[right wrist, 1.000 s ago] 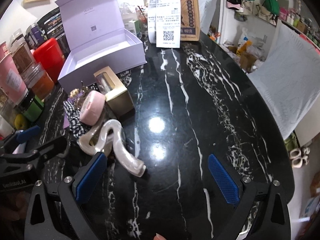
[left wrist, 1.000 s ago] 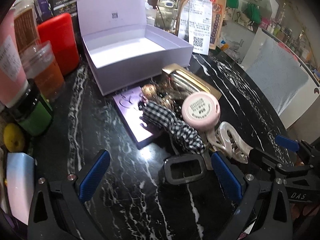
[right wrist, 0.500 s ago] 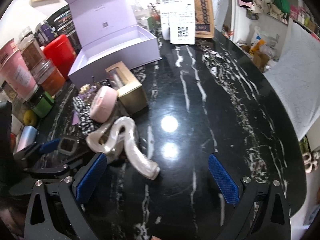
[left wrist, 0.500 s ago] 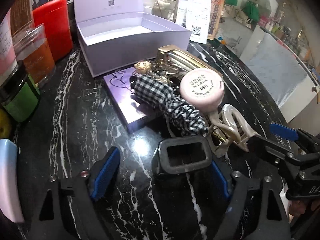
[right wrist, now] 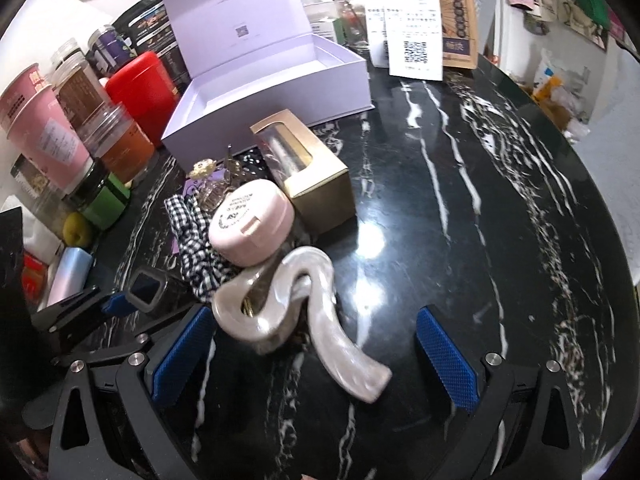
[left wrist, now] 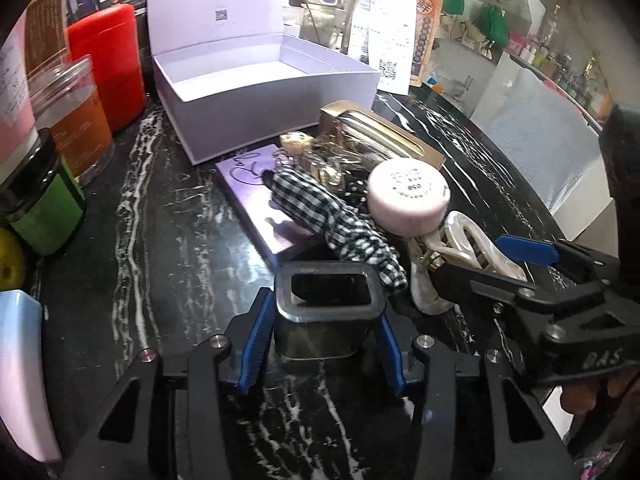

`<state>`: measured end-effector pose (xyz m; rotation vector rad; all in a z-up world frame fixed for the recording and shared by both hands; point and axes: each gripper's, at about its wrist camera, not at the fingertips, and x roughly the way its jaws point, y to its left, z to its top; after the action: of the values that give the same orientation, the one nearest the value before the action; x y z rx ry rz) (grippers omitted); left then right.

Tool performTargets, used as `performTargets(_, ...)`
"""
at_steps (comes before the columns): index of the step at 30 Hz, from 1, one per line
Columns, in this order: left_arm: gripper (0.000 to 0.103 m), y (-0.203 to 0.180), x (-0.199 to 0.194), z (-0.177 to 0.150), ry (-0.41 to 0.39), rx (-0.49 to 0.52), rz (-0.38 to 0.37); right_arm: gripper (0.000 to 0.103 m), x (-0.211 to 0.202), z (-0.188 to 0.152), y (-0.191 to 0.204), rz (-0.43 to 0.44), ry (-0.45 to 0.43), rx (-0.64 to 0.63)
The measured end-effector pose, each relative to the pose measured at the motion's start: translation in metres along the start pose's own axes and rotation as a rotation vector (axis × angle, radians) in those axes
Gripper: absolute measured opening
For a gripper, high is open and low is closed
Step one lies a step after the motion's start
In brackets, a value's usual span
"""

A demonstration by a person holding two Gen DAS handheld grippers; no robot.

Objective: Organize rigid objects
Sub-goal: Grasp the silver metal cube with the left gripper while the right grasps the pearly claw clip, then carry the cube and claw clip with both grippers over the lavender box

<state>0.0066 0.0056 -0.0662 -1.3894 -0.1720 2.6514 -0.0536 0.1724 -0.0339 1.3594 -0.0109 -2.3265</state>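
Note:
My left gripper [left wrist: 320,332] is shut on a small dark square container [left wrist: 326,312], which also shows in the right wrist view [right wrist: 146,290]. Just beyond it lies a pile: a checked scrunchie [left wrist: 332,216], a pink round compact [left wrist: 408,196], a pearly white hair claw [left wrist: 460,252], a gold box [left wrist: 380,136] and a purple card [left wrist: 252,188]. An open lilac box [left wrist: 256,92] stands behind, empty. My right gripper [right wrist: 316,356] is open, its fingers on either side of the hair claw [right wrist: 304,304], not closed on it.
Jars, a red canister [left wrist: 108,60] and pink cups [right wrist: 44,128] crowd the left edge of the black marble table [right wrist: 460,208]. A paper bag with a receipt [right wrist: 416,12] stands at the back. A light blue object [left wrist: 20,368] lies at the near left.
My left gripper moved forward and closed on the dark square container. My right gripper moved in to the left so its open fingers straddle the hair claw.

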Motion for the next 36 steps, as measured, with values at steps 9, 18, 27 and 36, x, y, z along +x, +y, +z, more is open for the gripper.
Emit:
performTargets(9, 0.048, 0.008, 0.0, -0.004, -0.001, -0.018, 0.008, 0.089, 0.012, 0.003, 0.005, 0.017, 0.0, -0.008)
performTargets(18, 0.047, 0.01, -0.006, -0.008, -0.011, -0.032, 0.006, 0.054, 0.004, -0.005, 0.006, -0.037, -0.013, -0.039)
performTargets(27, 0.046, 0.006, -0.019, -0.009, -0.041, -0.018, 0.005, 0.054, -0.015, -0.02, -0.001, -0.055, -0.037, -0.007)
performTargets(36, 0.046, 0.003, -0.037, -0.003, -0.086, -0.018, -0.001, 0.054, -0.034, -0.028, 0.0, -0.052, -0.075, 0.002)
